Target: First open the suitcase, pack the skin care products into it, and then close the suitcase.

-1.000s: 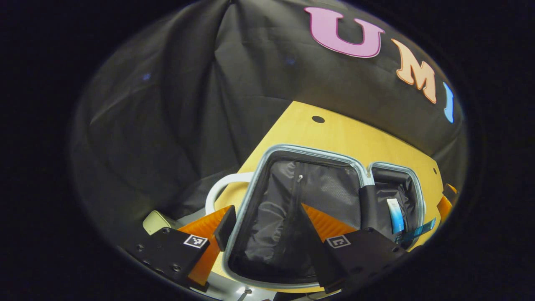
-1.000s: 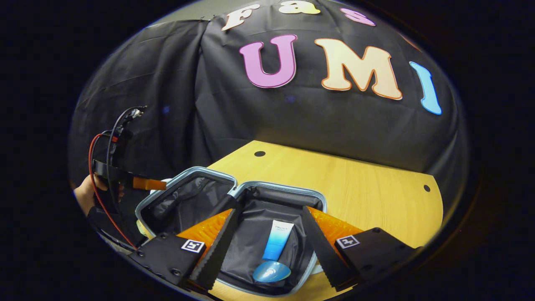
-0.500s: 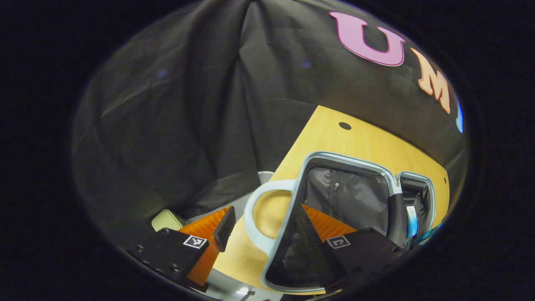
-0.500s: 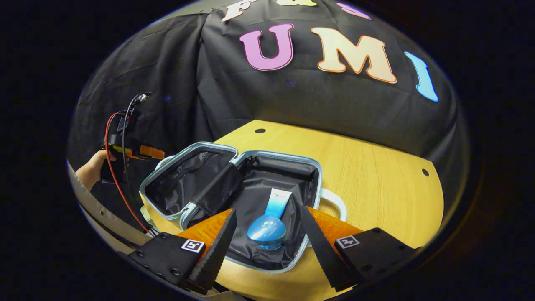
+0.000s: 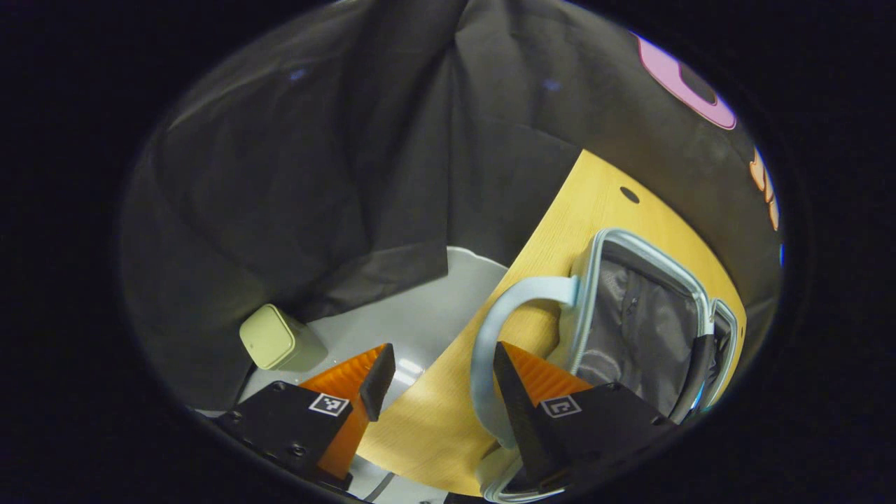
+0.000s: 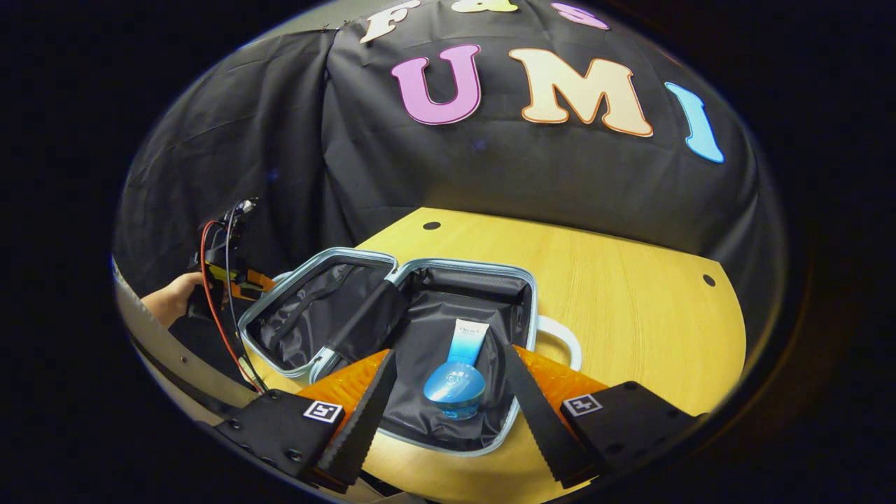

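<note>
Swinging leftward over the last second, the left gripper [image 5: 437, 374] now looks past the suitcase's lid half to the pale blue carry handle [image 5: 490, 350], which lies between its spread orange fingers without either finger pressing it; earlier the black lining filled that gap. Its jaws are parted and hold nothing, angled down over the near-left edge of the wooden table [image 5: 434, 427], with a grey floor and a small pale green box [image 5: 269, 336] beyond the edge. Seen from the right gripper view, a hand [image 6: 171, 301] holds that left gripper low at the suitcase's left side, red and black cables trailing from it. The right gripper [image 6: 448, 406] hovers released above the near rim of the open suitcase [image 6: 413, 264], its fingers wide apart, and has drawn back slightly. Inside the right half lie a white-and-blue tube [image 6: 467, 341] and a round blue jar [image 6: 455, 385], touching each other on the black lining.
</note>
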`<state>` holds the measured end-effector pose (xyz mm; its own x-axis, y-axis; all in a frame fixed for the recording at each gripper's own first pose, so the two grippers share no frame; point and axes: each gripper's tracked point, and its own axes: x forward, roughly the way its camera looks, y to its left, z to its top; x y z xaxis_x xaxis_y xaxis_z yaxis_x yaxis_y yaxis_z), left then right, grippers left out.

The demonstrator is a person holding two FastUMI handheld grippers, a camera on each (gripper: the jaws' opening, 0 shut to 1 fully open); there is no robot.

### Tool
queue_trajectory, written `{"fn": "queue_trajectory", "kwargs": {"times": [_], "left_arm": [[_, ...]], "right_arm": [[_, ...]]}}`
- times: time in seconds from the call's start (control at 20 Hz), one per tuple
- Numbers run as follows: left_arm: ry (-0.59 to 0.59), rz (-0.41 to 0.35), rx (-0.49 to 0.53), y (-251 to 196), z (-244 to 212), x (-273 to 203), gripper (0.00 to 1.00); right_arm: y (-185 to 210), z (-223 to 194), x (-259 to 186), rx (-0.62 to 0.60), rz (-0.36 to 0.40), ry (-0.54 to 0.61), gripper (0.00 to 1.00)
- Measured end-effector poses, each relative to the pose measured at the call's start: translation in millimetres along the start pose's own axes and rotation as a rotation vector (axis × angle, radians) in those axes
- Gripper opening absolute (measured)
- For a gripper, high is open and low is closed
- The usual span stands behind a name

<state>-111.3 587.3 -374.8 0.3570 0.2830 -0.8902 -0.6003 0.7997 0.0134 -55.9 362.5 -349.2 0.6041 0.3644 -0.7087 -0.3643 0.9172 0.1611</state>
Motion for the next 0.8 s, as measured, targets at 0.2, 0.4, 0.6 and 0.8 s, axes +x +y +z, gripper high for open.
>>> {"fn": "queue_trajectory", "kwargs": {"times": [0.2,0.4,0.6,0.8], "left_arm": [[0.054,-0.068,-0.017,-13,-4,18,0.61],[0.074,-0.062,0.057,-15,2,18,0.41],[0.049,-0.022,0.117,-18,13,2,0.07],[-0.047,-0.034,0.143,-29,34,-34,0.01]], "right_arm": [[-10,-1,-6,0.022,-0.035,0.002,0.93],[-18,4,-9,0.027,-0.056,-0.012,0.93],[-26,7,-11,0.028,-0.051,-0.033,0.94],[-23,12,-17,0.026,-0.032,-0.066,0.98]]}}
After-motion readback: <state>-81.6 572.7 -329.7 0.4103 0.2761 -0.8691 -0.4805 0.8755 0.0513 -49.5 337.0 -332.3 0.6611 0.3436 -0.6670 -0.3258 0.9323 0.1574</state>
